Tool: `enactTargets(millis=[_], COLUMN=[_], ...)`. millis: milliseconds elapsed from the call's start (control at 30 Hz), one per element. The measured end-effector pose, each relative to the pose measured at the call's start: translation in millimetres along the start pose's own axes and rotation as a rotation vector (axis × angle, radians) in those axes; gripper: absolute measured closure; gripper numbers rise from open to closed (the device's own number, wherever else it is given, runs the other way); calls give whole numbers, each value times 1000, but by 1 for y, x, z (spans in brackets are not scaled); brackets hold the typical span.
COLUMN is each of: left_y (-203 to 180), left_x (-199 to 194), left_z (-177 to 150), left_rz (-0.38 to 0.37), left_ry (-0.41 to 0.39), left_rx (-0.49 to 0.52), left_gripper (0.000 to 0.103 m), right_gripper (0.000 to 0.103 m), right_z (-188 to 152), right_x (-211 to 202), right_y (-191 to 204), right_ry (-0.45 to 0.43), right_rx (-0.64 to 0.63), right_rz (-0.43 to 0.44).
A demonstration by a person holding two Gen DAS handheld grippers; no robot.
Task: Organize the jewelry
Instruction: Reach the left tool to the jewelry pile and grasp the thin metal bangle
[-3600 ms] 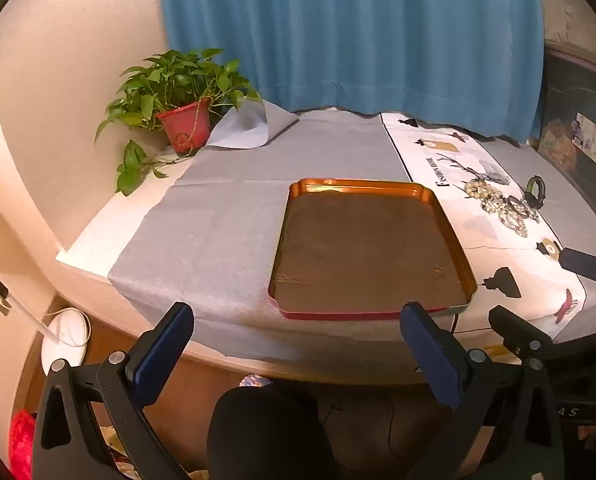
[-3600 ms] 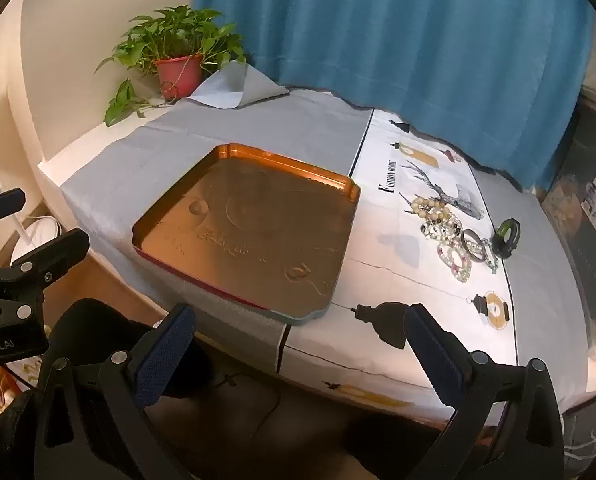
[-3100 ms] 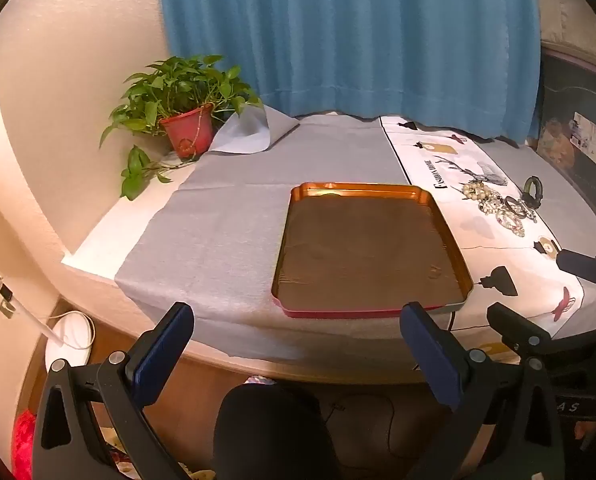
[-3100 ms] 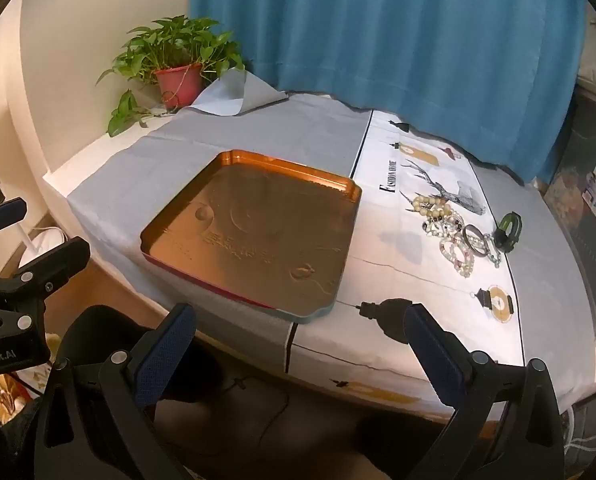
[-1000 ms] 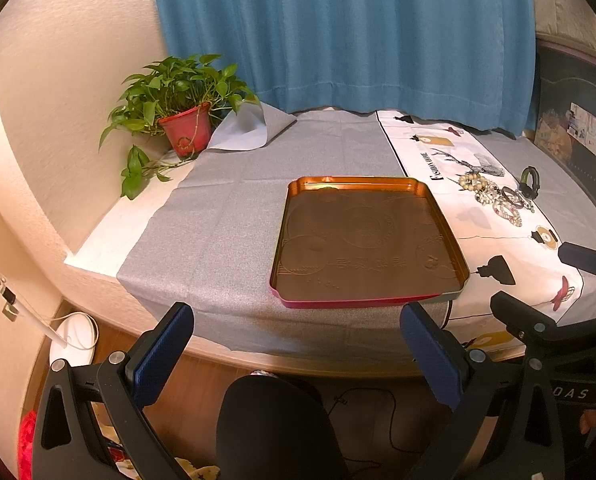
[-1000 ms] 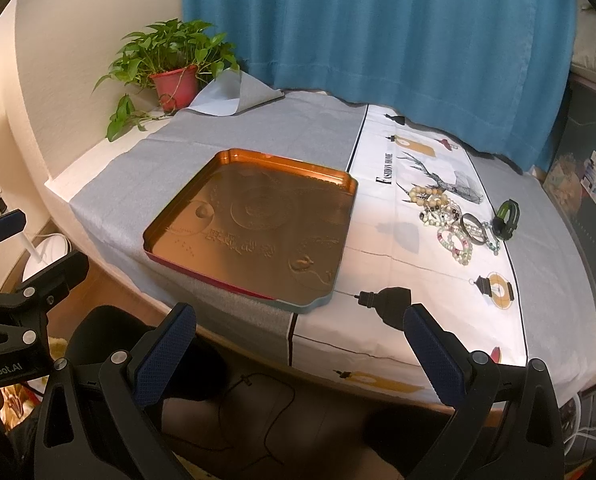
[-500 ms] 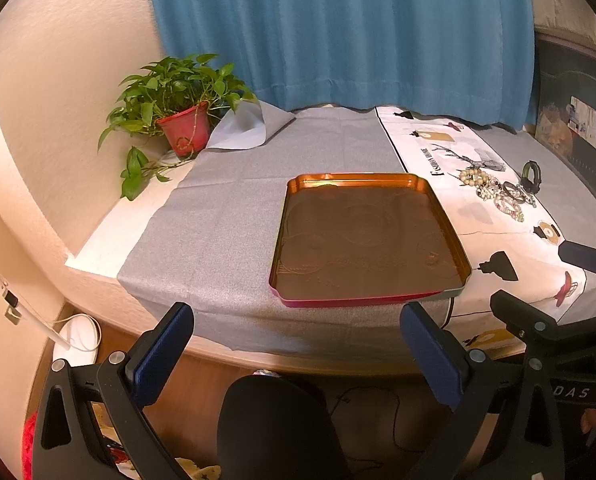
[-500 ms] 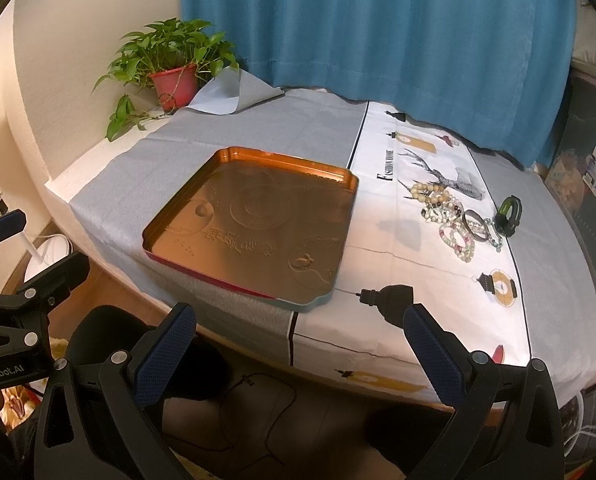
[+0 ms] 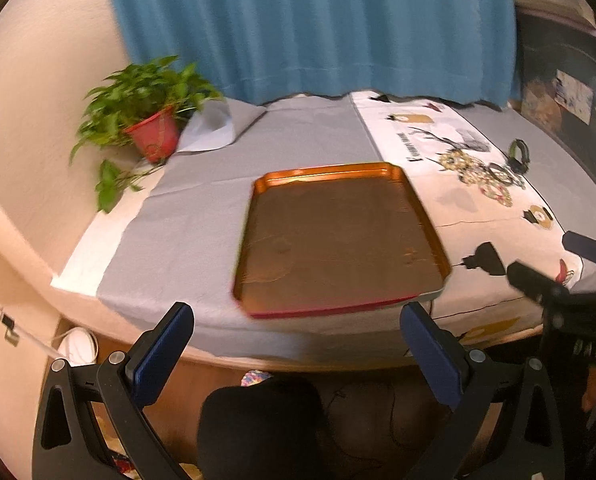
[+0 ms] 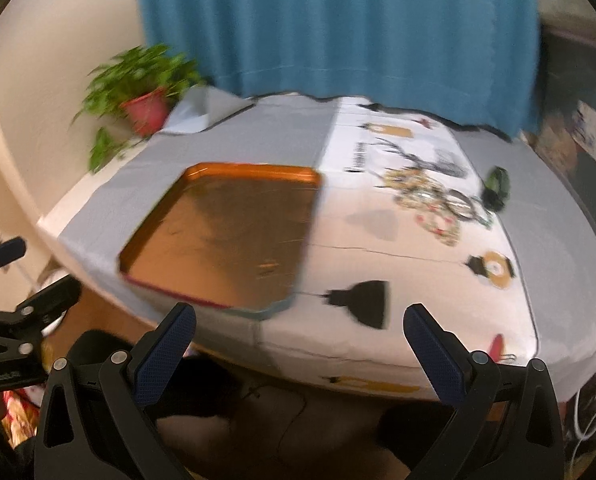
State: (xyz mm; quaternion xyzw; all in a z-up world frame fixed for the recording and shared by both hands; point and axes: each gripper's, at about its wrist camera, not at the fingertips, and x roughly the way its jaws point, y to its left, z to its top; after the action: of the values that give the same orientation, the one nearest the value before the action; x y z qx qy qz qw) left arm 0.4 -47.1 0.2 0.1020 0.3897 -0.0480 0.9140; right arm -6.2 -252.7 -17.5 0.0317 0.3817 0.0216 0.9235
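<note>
- Both views are now smeared with motion blur where a moment ago they were sharp, so I judge both hands have started to move; the right view has swung so that the jewelry sits nearer its middle than half a second ago.
- The left tongs (image 9: 294, 344) are wide apart and hold nothing, below the near edge of the bench (image 9: 186, 240).
- The right tongs (image 10: 298, 344) are likewise spread and hold nothing, just off the near edge.
- The jewelry cluster (image 10: 429, 204), beaded bracelets and rings, lies on the printed white cloth (image 10: 377, 248), to the right of the orange tray (image 10: 222, 180) and apart from it.
- A dark green bangle (image 10: 497, 184) sits just beyond the cluster's right side.
- The tray holds no pieces; it rests on the grey cloth (image 9: 186, 216), its right edge at the seam with the white one.
- Judgement: the task is at its very start, and the right hand looks to be approaching the cluster for a first pick.
- A potted plant (image 9: 146, 116) stands at the far left, well clear.
</note>
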Motion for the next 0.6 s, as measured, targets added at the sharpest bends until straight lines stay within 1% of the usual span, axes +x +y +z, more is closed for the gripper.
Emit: enactTargets(millis=[100, 233, 333, 400, 467, 500, 600], left_y=[-22, -63, -94, -116, -139, -150, -177], left_x=[10, 29, 48, 61, 77, 85, 104], left_z=[17, 43, 64, 77, 92, 98, 117], left_rz=[-21, -51, -70, -81, -99, -108, -129], left_ry=[16, 33, 47, 54, 71, 76, 88], left_rx=[45, 110, 149, 170, 196, 206, 231], left_gripper=[0, 0, 0, 0, 0, 0, 0], right_gripper=[0, 0, 0, 0, 0, 0, 0], right_z=[4, 15, 28, 38, 48, 55, 68], right_x=[13, 31, 52, 69, 90, 104, 133], right_y=[-46, -120, -182, -219, -244, -256, -272], right_ry=[-3, -16, -24, -25, -4, 13, 42], right_rx=[70, 173, 275, 346, 380, 389, 372], right_rz=[-60, -174, -235, -248, -252, -260, -274])
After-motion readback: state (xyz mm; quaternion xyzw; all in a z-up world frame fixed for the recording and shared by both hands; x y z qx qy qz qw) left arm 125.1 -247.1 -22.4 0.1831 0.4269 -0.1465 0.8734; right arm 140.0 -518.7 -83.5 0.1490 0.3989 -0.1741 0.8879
